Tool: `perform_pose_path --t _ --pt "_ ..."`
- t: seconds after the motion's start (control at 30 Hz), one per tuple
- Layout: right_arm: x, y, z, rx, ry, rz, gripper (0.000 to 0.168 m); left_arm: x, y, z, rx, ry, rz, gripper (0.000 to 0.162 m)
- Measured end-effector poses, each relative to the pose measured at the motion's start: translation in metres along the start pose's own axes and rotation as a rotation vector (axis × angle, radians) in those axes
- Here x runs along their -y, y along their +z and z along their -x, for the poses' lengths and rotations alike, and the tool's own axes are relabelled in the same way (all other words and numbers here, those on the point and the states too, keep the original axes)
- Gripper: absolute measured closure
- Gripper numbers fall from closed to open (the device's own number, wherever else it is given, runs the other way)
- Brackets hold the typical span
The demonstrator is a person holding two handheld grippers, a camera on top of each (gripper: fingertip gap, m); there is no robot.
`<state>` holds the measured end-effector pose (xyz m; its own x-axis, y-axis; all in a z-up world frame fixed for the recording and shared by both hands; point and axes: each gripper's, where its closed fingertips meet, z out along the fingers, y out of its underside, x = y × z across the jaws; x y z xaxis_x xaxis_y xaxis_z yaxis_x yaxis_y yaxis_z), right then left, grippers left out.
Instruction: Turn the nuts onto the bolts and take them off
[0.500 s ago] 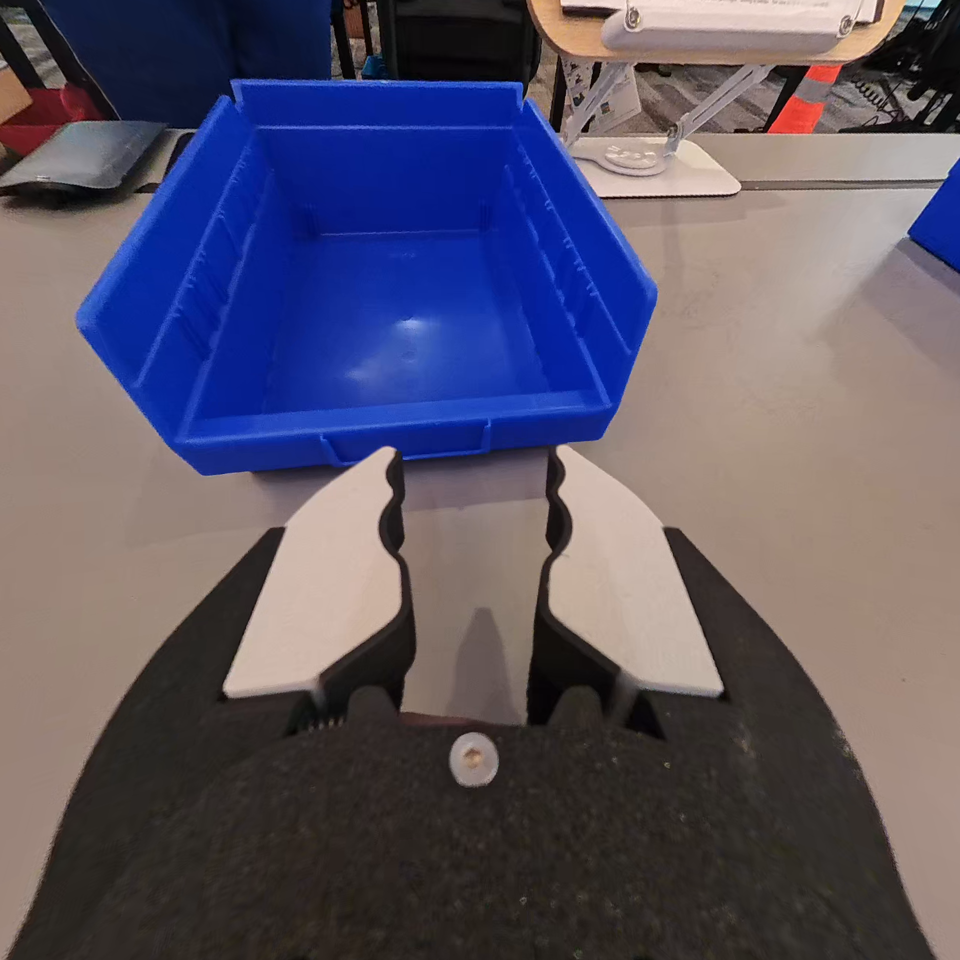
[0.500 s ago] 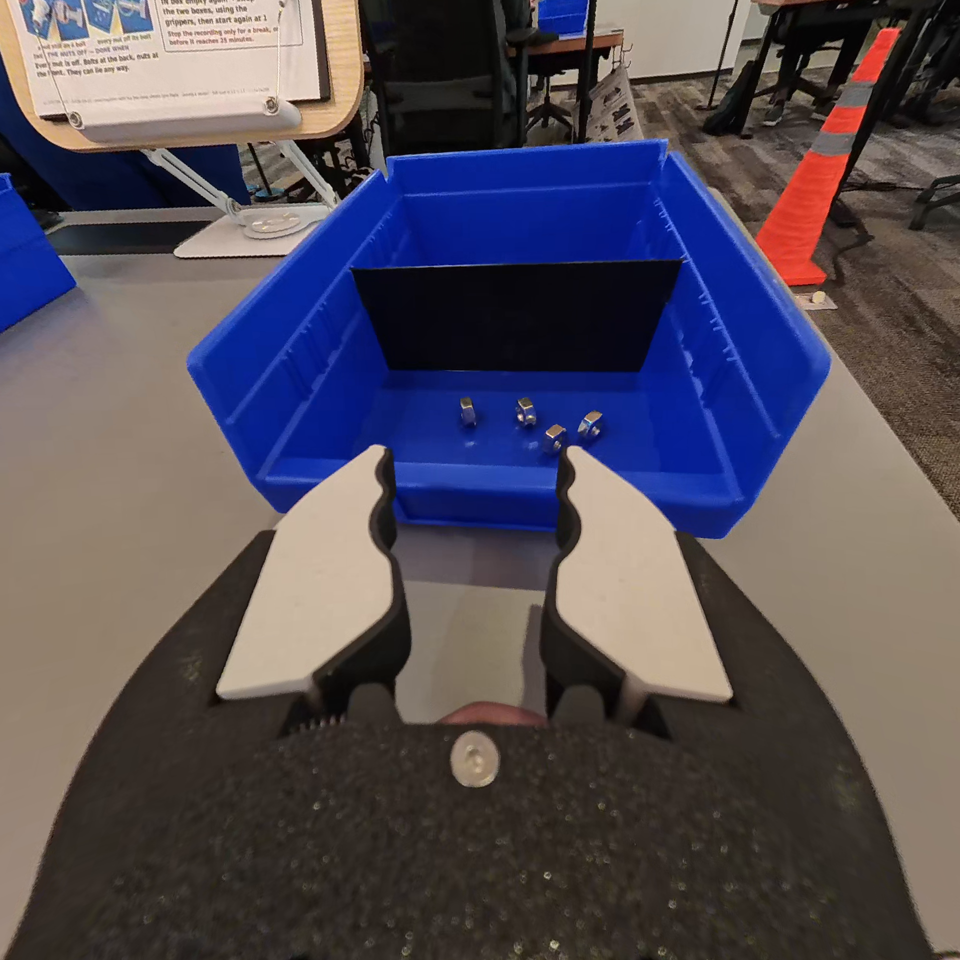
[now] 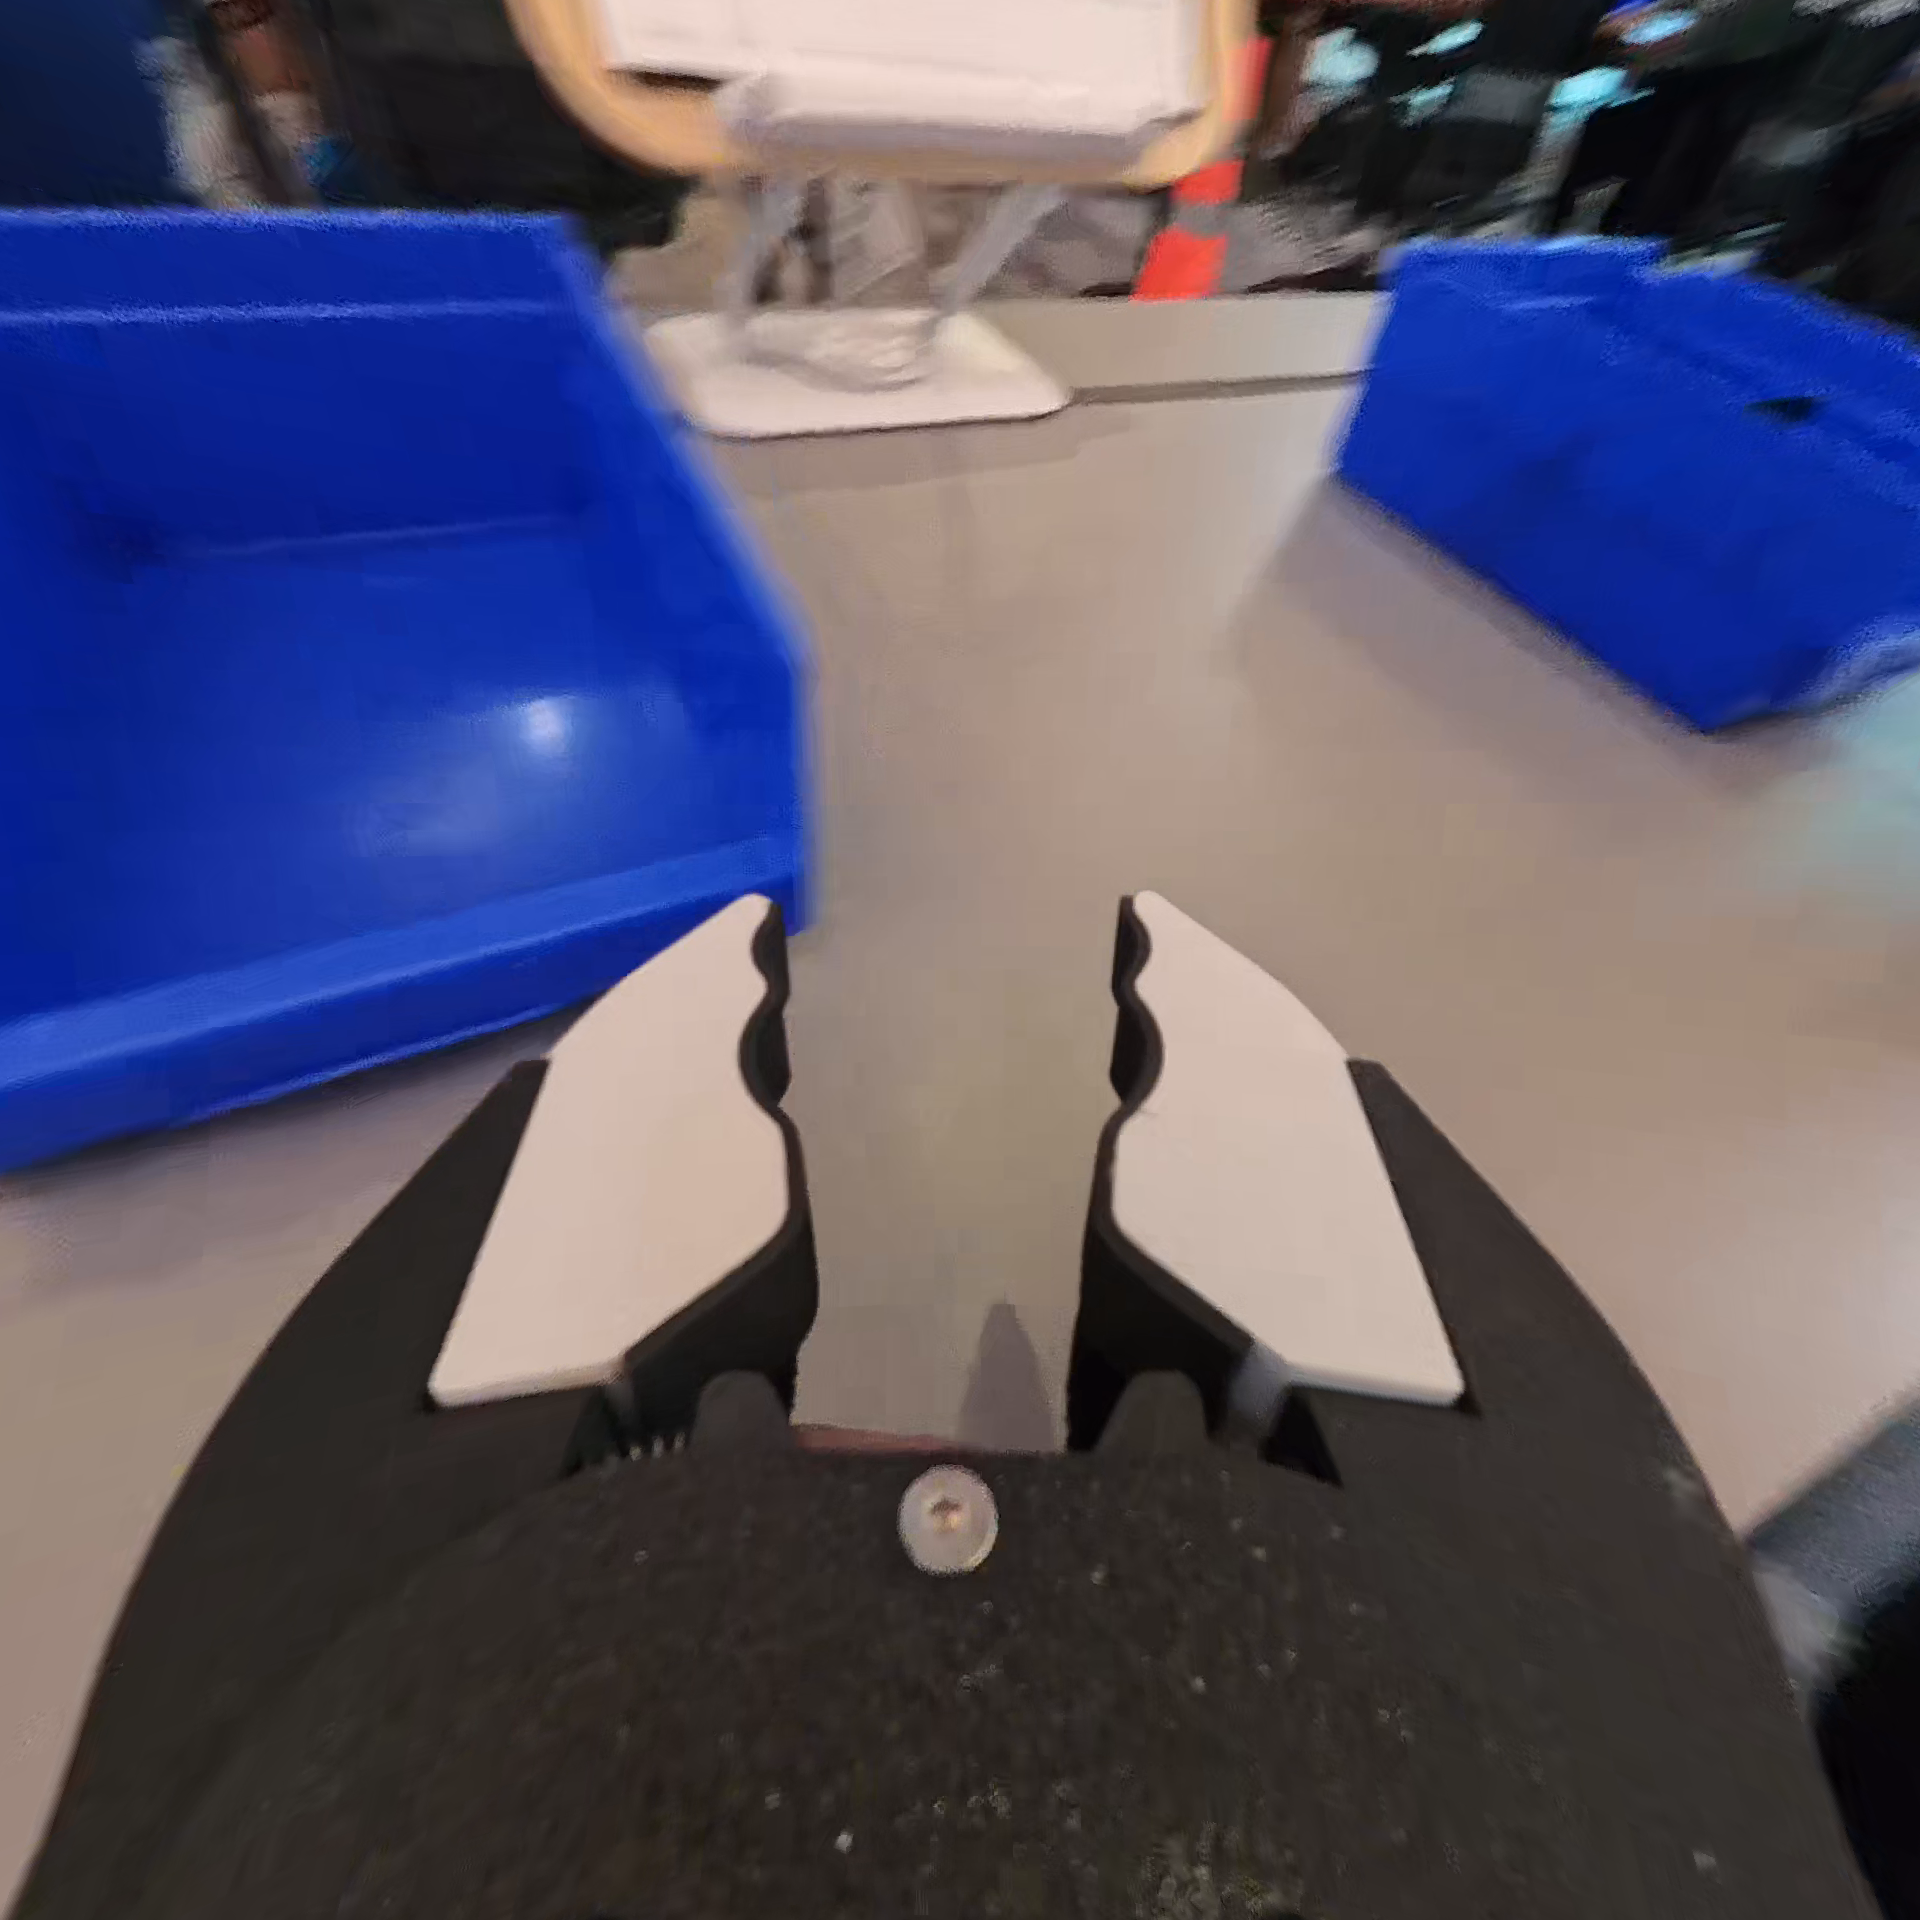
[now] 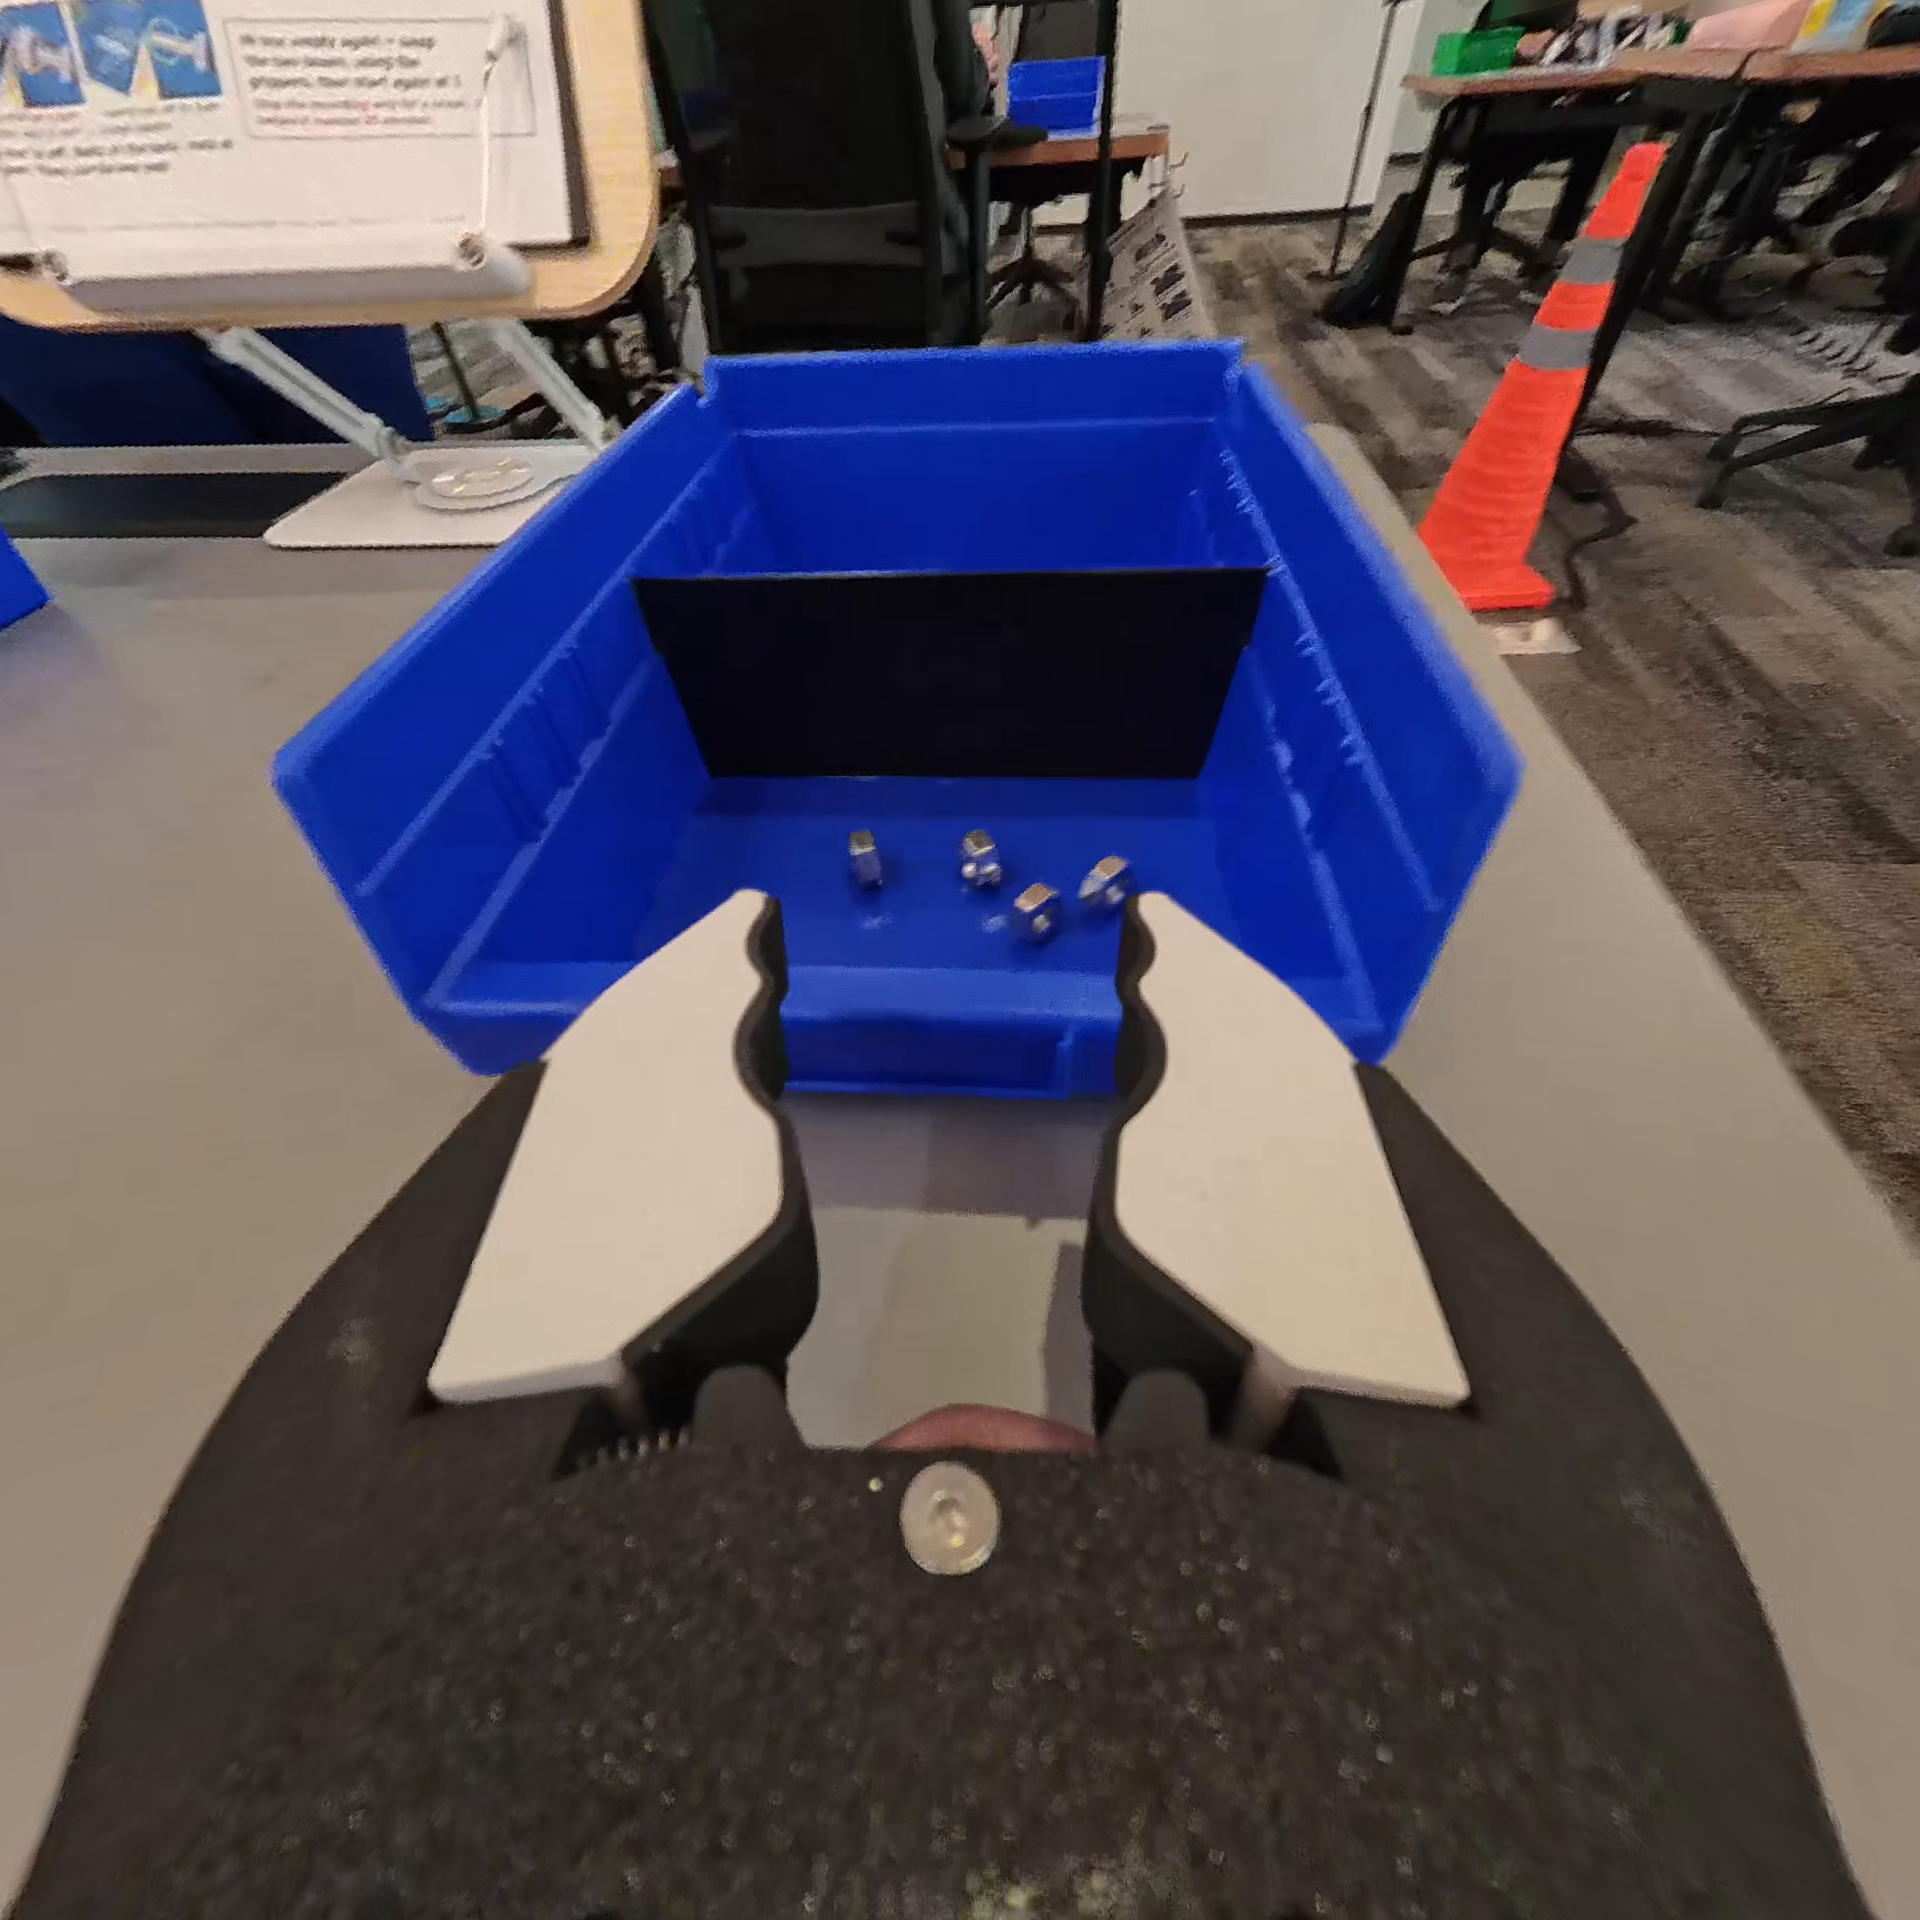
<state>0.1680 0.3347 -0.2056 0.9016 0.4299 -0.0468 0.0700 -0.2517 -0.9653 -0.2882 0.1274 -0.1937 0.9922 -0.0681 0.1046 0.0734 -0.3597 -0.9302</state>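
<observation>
On the grey counter [image 4: 208, 935], right tongs [image 4: 948, 914] gaping wide and empty before a blue plastic bin [image 4: 499, 810], four small silver metal nuts [image 4: 977, 860] on its floor ahead of a black divider [image 4: 945, 675]; left tongs [image 3: 948, 914] likewise wide, empty, beside a blurred empty blue bin [image 3: 312, 582]

The right claw [image 4: 948, 914], with grey fingers spread apart, hovers over the grey bench [image 4: 187, 935] before a blue plastic bin [image 4: 499, 790]. Four small metal nuts [image 4: 1035, 912] lie before its black divider [image 4: 951, 675].
</observation>
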Motion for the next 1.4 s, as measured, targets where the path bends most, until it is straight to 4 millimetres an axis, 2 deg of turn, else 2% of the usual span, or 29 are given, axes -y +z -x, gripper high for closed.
perform_pose_path --t 0.1,0.2,0.3,0.37,0.43,0.5,0.57,0.63,0.7,0.77,0.83,0.93,1.0,1.1,1.27,1.4 --pt "0.018 0.000 -0.031 -0.118 -0.032 -0.061 0.104 0.007 0.028 -0.094 -0.249 0.055 0.041 0.098" --pt "0.039 -0.004 -0.067 -0.236 -0.011 -0.147 0.103 0.006 0.071 -0.187 -0.402 0.096 0.124 0.097" --pt "0.031 0.010 -0.088 -0.260 0.021 -0.090 0.093 0.026 0.130 -0.257 -0.411 0.126 0.110 0.094" --pt "0.017 0.020 -0.097 -0.256 0.038 -0.016 0.089 0.033 0.174 -0.288 -0.370 0.116 0.123 0.092" --pt "0.006 0.026 -0.104 -0.238 0.067 0.027 0.090 0.031 0.214 -0.303 -0.301 0.087 0.162 0.086" --pt "0.001 0.030 -0.106 -0.189 0.131 0.050 0.095 0.028 0.237 -0.317 -0.299 0.011 0.192 0.086" --pt "0.001 0.030 -0.108 -0.157 0.186 0.040 0.104 0.027 0.246 -0.327 -0.314 -0.038 0.203 0.116" --pt "0.001 0.032 -0.107 -0.134 0.215 0.038 0.108 0.028 0.252 -0.324 -0.266 -0.019 0.188 0.118" --pt "0.003 0.034 -0.100 -0.102 0.220 0.026 0.117 0.029 0.254 -0.319 -0.206 0.020 0.179 0.128" --pt "0.005 0.038 -0.085 -0.050 0.202 0.024 0.134 0.031 0.254 -0.307 -0.104 0.090 0.192 0.140" --pt "0.006 0.044 -0.059 0.012 0.181 0.058 0.157 0.035 0.253 -0.291 0.002 0.131 0.178 0.151" --pt "0.005 0.045 -0.041 -0.098 0.148 0.116 0.163 0.037 0.246 -0.269 0.061 0.063 0.153 0.156" --pt "0.005 0.045 -0.021 -0.120 0.132 0.131 0.163 0.038 0.235 -0.251 0.077 0.053 0.139 0.157" --pt "0.011 0.045 0.022 -0.090 0.154 0.112 0.164 0.039 0.212 -0.215 0.101 0.020 0.128 0.158" --pt "0.027 0.057 0.116 -0.042 0.093 0.071 0.164 0.042 0.163 -0.131 0.201 -0.014 0.085 0.159" --pt "0.021 0.075 0.182 0.006 0.112 0.081 0.164 0.044 0.126 -0.073 0.296 0.014 0.067 0.159"
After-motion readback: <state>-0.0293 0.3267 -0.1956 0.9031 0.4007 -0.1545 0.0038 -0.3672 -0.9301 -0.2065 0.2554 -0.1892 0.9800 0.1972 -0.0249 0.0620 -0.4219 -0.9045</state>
